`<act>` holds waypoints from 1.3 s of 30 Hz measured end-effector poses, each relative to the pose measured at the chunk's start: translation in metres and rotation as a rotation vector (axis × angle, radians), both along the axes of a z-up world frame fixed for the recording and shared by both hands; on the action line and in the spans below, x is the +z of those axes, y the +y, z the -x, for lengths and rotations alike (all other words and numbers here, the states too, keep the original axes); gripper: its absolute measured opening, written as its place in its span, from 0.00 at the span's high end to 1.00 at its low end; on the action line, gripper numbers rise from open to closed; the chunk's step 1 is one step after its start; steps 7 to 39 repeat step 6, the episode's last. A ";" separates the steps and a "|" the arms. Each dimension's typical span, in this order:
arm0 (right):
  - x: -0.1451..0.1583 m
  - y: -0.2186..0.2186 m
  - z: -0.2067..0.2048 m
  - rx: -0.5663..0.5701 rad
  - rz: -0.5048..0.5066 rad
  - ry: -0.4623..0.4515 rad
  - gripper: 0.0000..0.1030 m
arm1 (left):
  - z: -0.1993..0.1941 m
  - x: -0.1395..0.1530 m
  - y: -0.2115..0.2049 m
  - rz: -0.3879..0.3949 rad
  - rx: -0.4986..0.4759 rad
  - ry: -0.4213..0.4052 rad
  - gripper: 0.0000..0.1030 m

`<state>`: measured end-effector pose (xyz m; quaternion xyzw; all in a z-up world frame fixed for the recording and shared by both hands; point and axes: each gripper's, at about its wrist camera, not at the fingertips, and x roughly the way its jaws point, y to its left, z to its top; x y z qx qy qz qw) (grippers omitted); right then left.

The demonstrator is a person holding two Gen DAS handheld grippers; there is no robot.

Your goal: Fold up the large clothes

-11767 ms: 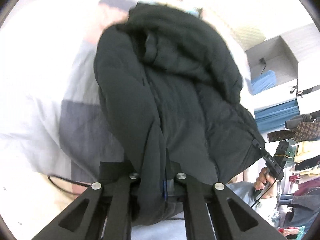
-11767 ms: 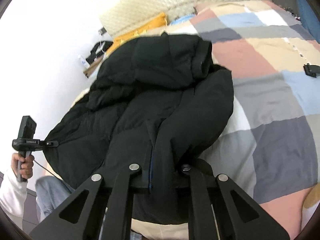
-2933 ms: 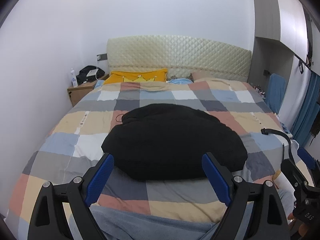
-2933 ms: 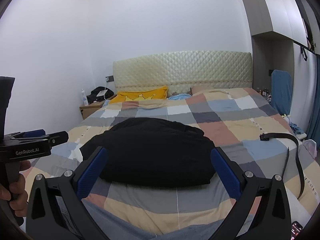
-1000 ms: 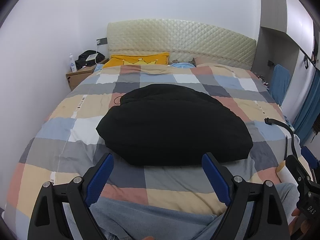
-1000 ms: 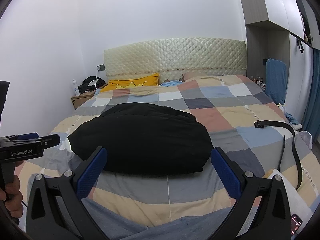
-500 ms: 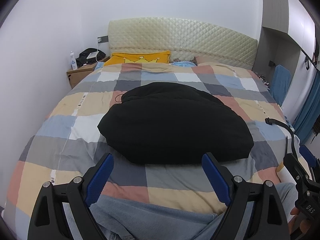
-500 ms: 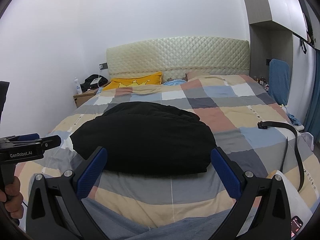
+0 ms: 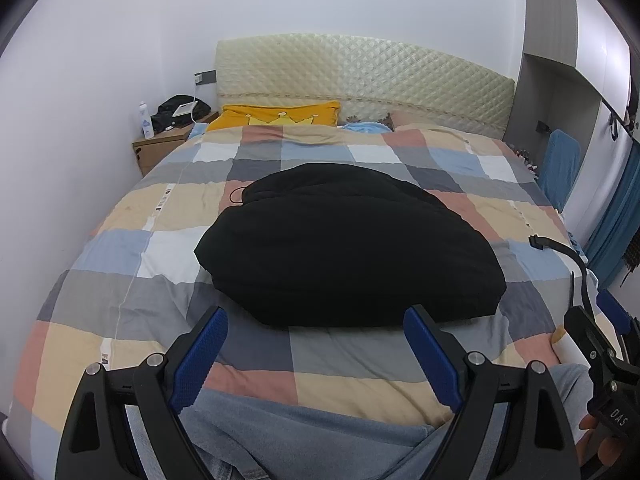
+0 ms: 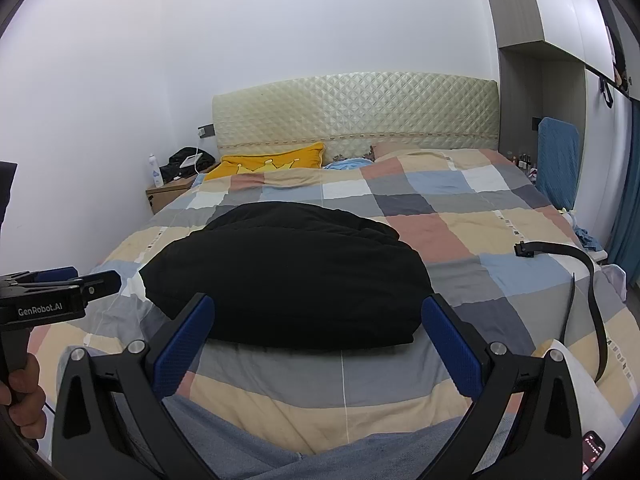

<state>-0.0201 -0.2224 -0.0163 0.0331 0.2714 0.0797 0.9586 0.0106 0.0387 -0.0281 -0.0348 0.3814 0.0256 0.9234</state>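
We hold the left gripper (image 9: pixel 316 336) and right gripper (image 10: pixel 316 324) with jaws spread apart, gripping nothing. The folded black jacket (image 9: pixel 348 248) lies at 12 o'clock on the checked quilt (image 9: pixel 132 248). A black belt (image 10: pixel 592 300) lies at 3 o'clock.

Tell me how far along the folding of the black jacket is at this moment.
Done, by the look of it: the black puffer jacket lies as one compact folded bundle on the checked duvet, no sleeve trailing. In hand: nothing; the left gripper and right gripper both stand open, short of the bundle. Left: apparently nothing for this jacket; the black belt near the bed's edge lies loose.
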 end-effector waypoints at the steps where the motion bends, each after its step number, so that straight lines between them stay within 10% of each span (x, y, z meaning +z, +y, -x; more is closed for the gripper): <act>1: 0.000 0.000 0.000 -0.002 0.000 0.001 0.00 | 0.000 0.000 0.000 -0.002 0.002 -0.001 0.13; 39: 0.000 0.000 0.001 -0.001 0.000 0.002 0.00 | 0.001 0.000 0.000 -0.004 0.003 -0.003 0.13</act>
